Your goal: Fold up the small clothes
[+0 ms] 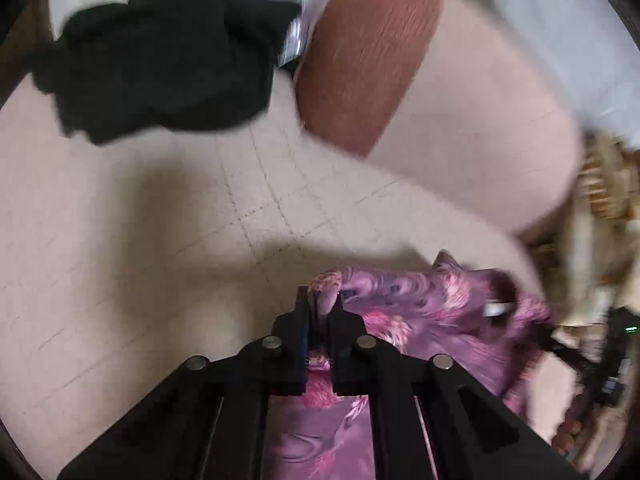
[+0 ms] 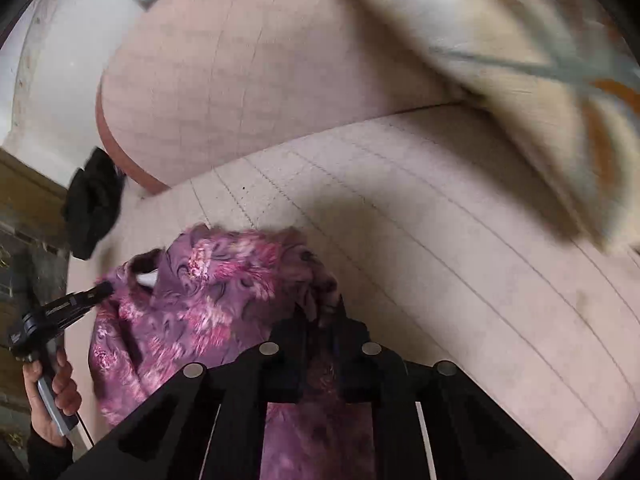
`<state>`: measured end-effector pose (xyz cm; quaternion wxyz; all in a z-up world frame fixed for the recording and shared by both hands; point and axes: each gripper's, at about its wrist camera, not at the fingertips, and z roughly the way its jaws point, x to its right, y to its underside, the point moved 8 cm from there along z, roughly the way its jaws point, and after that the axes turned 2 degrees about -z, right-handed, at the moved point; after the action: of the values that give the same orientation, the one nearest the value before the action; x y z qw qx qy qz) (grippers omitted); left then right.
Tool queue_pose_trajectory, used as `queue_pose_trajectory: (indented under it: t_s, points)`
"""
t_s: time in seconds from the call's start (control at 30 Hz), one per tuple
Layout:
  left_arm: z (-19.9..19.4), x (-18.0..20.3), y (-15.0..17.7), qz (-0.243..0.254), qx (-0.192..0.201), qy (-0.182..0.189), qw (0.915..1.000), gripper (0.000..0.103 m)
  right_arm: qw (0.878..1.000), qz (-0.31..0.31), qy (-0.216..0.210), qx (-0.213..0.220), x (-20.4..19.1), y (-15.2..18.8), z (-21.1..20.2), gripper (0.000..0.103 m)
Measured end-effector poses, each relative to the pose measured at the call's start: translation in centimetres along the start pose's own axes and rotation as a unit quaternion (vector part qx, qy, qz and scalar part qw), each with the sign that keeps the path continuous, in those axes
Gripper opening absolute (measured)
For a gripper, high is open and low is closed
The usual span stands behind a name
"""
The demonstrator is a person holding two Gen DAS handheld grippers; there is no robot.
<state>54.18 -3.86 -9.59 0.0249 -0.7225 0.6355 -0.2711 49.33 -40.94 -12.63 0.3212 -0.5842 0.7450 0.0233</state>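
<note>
Purple flowered cloth [image 1: 432,312] is lying on the beige bed [image 1: 160,220], both the left gripper [image 1: 320,304] and right gripper [image 2: 322,306] clamping its edges.

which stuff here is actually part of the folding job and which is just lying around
In the job:
- purple patterned garment, pinched at two spots
- left gripper, shut on its edge
- right gripper, shut on its edge

Just lying about:
- black garment, bunched, untouched
- reddish-brown cushion end
- beige sofa seat
</note>
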Motion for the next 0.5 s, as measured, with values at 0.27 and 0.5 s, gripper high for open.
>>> queue_pose_trajectory:
  t_s: [0.27, 0.5]
  points:
    - [-16.7, 2.4, 13.7, 0.044, 0.038, 0.066, 0.9961, 0.007, 0.997, -0.015, -0.065, 0.029, -1.8, 10.4, -13.1, 0.010]
    - [-18.5, -1.5, 29.0, -0.017, -0.001, 0.065, 0.9977, 0.007, 0.994, 0.043, -0.097, 0.007, -1.6, 25.2, -18.3, 0.010]
